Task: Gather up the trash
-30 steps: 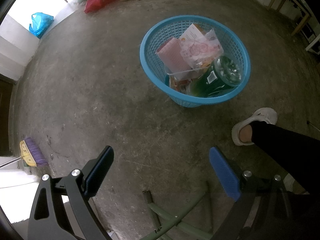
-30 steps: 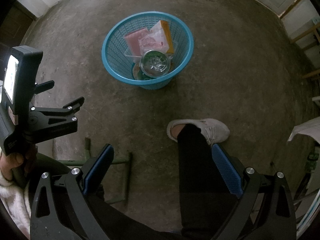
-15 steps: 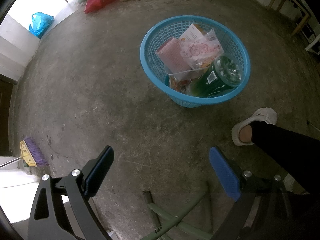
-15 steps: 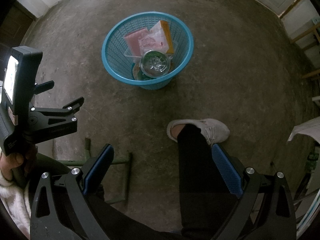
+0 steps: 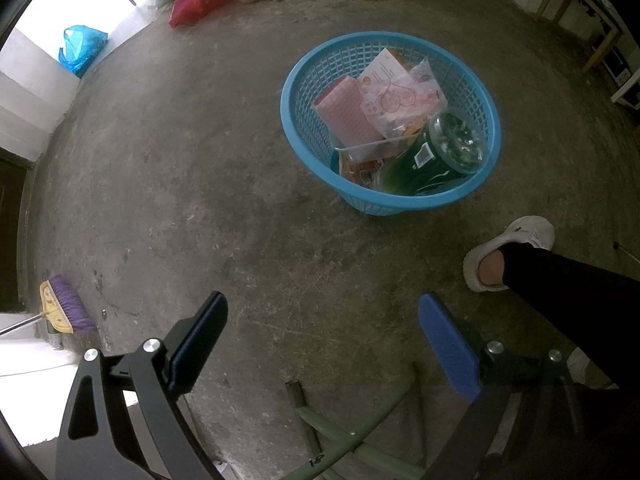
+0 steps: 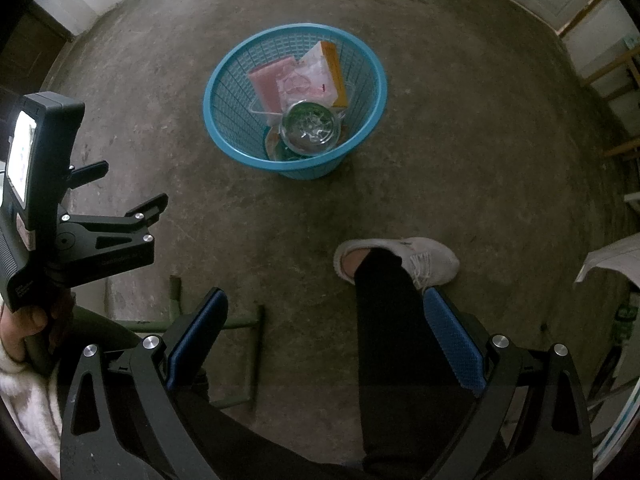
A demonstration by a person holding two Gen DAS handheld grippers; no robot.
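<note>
Where the left wrist view looks down, the left gripper (image 5: 320, 336) hangs wide and empty above the concrete floor (image 5: 200, 184); ahead, the blue basket (image 5: 308, 136) holds a green bottle (image 5: 424, 164), a pink packet (image 5: 348, 116) and clear wrappers (image 5: 400, 100). A broom (image 5: 64, 306) shows only here. The right wrist view adds the left hand (image 6: 28, 324), the right gripper (image 6: 324, 340) spread wide with nothing in it, and a white shoe (image 6: 424, 262).

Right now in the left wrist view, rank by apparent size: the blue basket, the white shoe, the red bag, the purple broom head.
1. blue basket, clearly largest
2. white shoe
3. red bag, close to the shoe, and farther off, so this order is unsure
4. purple broom head, smallest
</note>
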